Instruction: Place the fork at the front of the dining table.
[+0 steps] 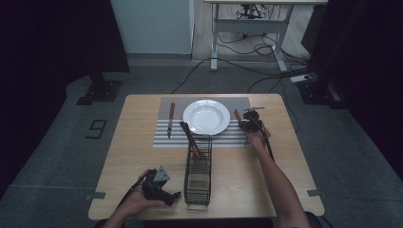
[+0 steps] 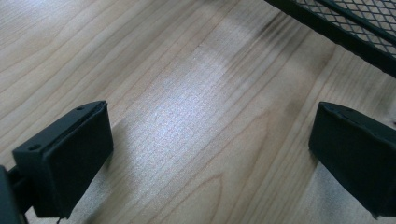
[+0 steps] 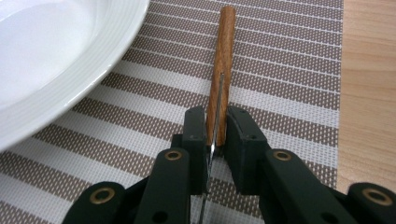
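The left gripper (image 1: 159,187) rests open on the table (image 1: 142,147), holding nothing. The right gripper (image 3: 216,135) is clamped on a wooden-handled knife (image 3: 222,60) lying on the striped placemat (image 3: 289,79) beside the plate (image 3: 70,51). The knife looks light, stiff and thin, best held at the handle; its blade is mostly hidden.

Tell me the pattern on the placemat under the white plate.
Brown and white stripes on the woven placemat, clearest in the right gripper view.
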A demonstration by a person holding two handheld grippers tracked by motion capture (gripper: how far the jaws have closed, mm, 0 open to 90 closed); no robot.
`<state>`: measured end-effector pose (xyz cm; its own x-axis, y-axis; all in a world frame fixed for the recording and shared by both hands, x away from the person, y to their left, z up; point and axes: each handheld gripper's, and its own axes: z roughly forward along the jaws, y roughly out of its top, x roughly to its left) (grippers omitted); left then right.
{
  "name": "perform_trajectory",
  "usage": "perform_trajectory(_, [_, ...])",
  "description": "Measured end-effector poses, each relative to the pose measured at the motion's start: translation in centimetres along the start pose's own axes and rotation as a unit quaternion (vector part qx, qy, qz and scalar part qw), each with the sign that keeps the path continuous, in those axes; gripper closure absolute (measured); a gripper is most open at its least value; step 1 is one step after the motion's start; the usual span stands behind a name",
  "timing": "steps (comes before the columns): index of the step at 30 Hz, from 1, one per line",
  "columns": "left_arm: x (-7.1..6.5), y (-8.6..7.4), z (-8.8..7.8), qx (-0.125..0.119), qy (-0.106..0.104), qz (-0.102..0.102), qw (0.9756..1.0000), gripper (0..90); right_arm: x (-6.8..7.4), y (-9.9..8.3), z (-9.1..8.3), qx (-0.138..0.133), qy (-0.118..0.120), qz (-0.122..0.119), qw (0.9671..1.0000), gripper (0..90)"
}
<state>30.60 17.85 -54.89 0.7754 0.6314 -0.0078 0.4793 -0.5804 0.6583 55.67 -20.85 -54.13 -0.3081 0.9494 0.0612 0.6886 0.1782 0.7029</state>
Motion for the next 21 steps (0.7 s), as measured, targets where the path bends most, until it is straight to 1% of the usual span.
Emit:
perform_trajectory(3, [0.0, 0.0, 0.0, 0.0, 0.0, 0.0, 1.0, 0.0, -0.3, 0.6, 0.3, 0.01, -0.002, 0.0, 0.9999, 79.6])
perform_trajectory(5, [0.0, 0.0, 0.0, 0.0, 0.0, 0.0, 1.0, 0.0, -0.3, 0.8, 0.5, 0.013, -0.003, -0.001, 0.9999, 79.7])
perform_trajectory(7, [0.0, 0.0, 0.0, 0.0, 0.0, 0.0, 1.0, 0.0, -0.6, 1.0, 1.0, 0.0, -0.003, 0.008, 1.0, 80.3])
perform_trajectory(9, [0.0, 0.0, 0.0, 0.0, 0.0, 0.0, 1.0, 0.0, -0.8, 1.4, 1.2, 0.004, 0.0, 0.022, 0.9998, 80.4])
perform_trajectory(11, [0.0, 0.0, 0.0, 0.0, -0.001, 0.0, 1.0, 0.0, -0.8, 1.7, 1.4, 0.011, -0.003, 0.016, 0.9998, 80.4])
perform_trajectory(13, [0.0, 0.0, 0.0, 0.0, -0.001, 0.0, 1.0, 0.0, -0.7, 1.9, 1.5, 0.012, -0.003, 0.015, 0.9998, 80.4])
perform_trajectory(16, [0.0, 0.0, 0.0, 0.0, -0.001, 0.0, 1.0, 0.0, -0.9, 1.9, 1.8, -0.001, -0.005, 0.024, 0.9997, 80.5])
perform_trajectory(18, [0.0, 0.0, 0.0, 0.0, -0.001, 0.0, 1.0, 0.0, -1.0, 1.9, 1.9, -0.004, -0.007, 0.023, 0.9997, 80.4])
perform_trajectory(21, [0.0, 0.0, 0.0, 0.0, -0.001, 0.0, 1.0, 0.0, -1.3, 1.9, 2.0, -0.008, -0.003, 0.025, 0.9996, 80.4])
